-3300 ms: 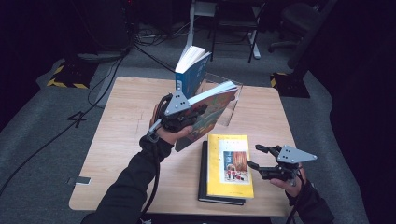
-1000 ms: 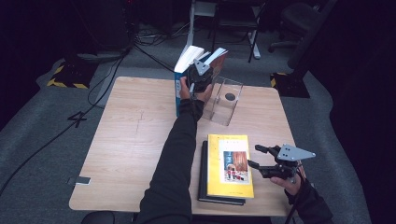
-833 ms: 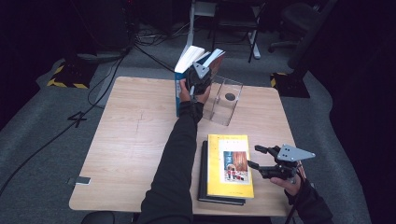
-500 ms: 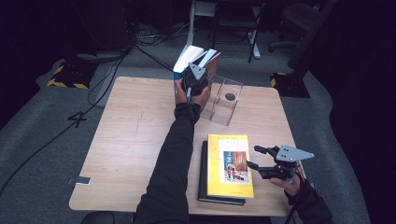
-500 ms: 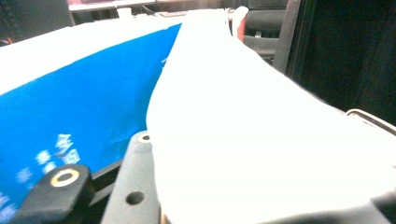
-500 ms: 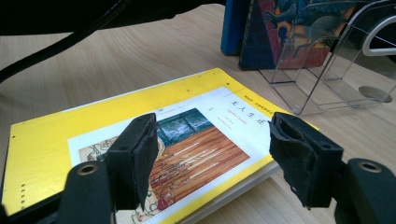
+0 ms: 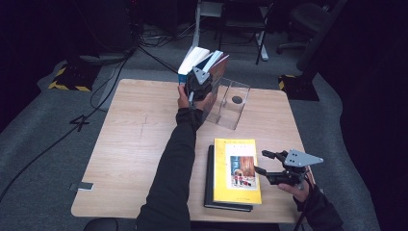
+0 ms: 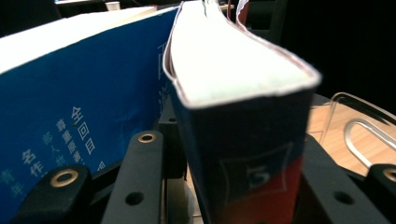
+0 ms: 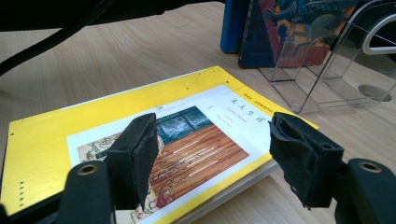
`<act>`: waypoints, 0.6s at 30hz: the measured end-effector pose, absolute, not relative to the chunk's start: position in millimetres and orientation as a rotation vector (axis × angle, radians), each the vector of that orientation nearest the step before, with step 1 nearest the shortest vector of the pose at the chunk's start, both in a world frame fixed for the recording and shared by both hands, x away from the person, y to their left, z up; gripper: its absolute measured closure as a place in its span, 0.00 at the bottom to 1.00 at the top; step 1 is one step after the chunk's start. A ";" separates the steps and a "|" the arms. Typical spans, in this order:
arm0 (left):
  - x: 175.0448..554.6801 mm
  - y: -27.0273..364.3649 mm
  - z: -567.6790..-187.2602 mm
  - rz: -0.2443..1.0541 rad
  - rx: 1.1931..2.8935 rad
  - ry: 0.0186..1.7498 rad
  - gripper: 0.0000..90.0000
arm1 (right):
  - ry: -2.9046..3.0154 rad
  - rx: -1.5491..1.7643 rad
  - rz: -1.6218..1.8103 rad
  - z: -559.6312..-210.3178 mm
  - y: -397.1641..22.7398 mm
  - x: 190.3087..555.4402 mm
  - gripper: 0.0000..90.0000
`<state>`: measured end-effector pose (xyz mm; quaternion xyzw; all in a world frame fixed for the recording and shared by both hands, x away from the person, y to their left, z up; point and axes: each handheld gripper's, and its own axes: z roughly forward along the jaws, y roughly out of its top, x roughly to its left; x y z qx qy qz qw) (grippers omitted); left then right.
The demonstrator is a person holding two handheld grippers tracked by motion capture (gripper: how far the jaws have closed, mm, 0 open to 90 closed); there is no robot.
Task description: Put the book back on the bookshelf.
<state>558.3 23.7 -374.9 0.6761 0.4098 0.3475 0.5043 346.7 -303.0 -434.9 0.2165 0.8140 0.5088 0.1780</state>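
High view: left hand-held gripper (image 7: 201, 83) is holding a dark book (image 7: 216, 72) upright at the far bench (image 7: 130, 144) edge, standing against a blue book (image 7: 190, 62) and just beside a clear stand (image 7: 233, 103). Right hand-held gripper (image 7: 269, 166) is hovering spread and empty at the near right, next to a yellow book (image 7: 235, 171) lying on a black book (image 7: 210, 178). Grey carpet, cables and chair legs are sitting beyond the bench; the room is dark.

Left gripper view: the jaws have just been opening, yet they are still flanking the dark book (image 8: 247, 140), whose spine is showing a "5" in a square. I cannot tell if the pads are pressing. The blue book (image 8: 70, 107) at left is carrying white Chinese characters, too blurred to read.

Right gripper view: jaws are standing apart over the yellow book (image 9: 140, 126); its picture label is bearing small, unreadable Chinese text. The stand (image 9: 327, 70) is sitting behind.
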 end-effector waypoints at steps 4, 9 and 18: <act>556.1 27.0 -375.3 0.808 1.637 0.987 0.73 | 2.306 0.609 1.432 -435.1 -302.4 346.3 0.37; 552.3 30.3 -376.2 0.789 1.670 0.973 0.72 | 2.315 0.604 1.420 -436.0 -301.6 346.5 0.37; 540.6 39.5 -378.2 0.753 1.730 0.942 0.71 | 2.318 0.600 1.417 -436.2 -301.5 346.3 0.37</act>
